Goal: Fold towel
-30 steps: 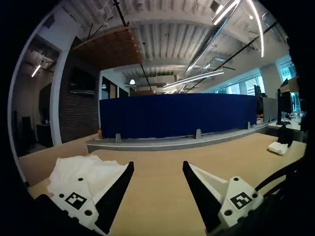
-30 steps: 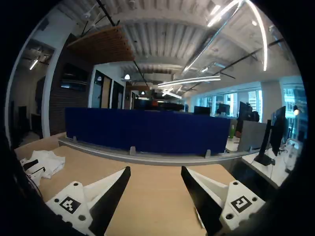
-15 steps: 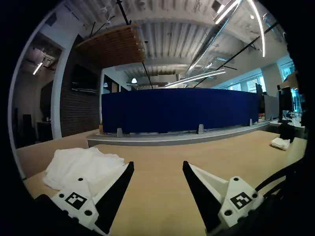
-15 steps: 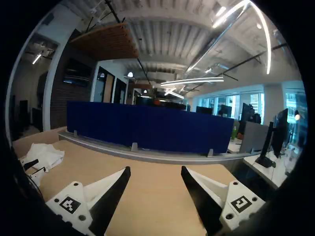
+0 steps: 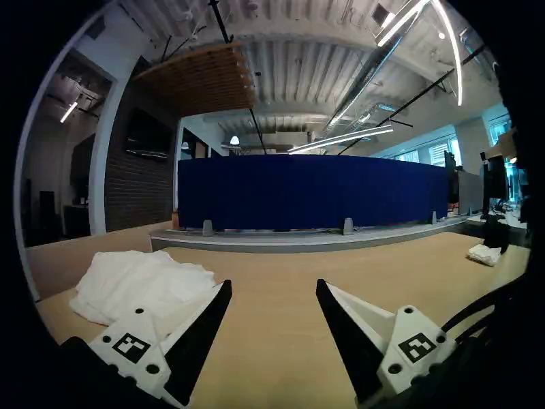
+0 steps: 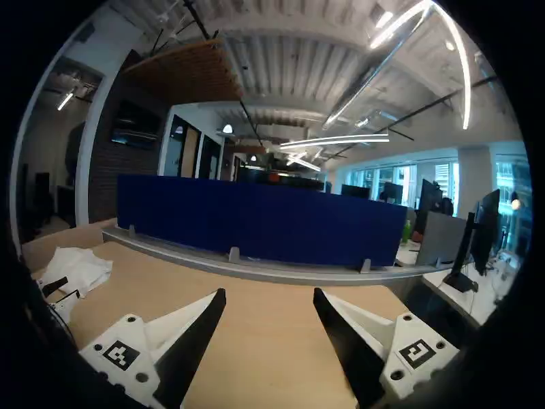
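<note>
Left tongs [image 5: 273,282]: we noted them wide open, holding nothing, over the bench [image 5: 381,269].
Right tongs [image 6: 268,292]: wide open, empty.
Towel [image 5: 139,283]: lay crumpled at 9 o'clock.

towel [image 5: 136,283] partly hidden, far cloth [image 5: 485,254] indistinct

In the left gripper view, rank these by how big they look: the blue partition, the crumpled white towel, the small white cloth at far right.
1. blue partition: largest by far.
2. crumpled white towel.
3. small white cloth: looks smallest, but it lies much farther off, so its true size against the towel is unsure.
</note>
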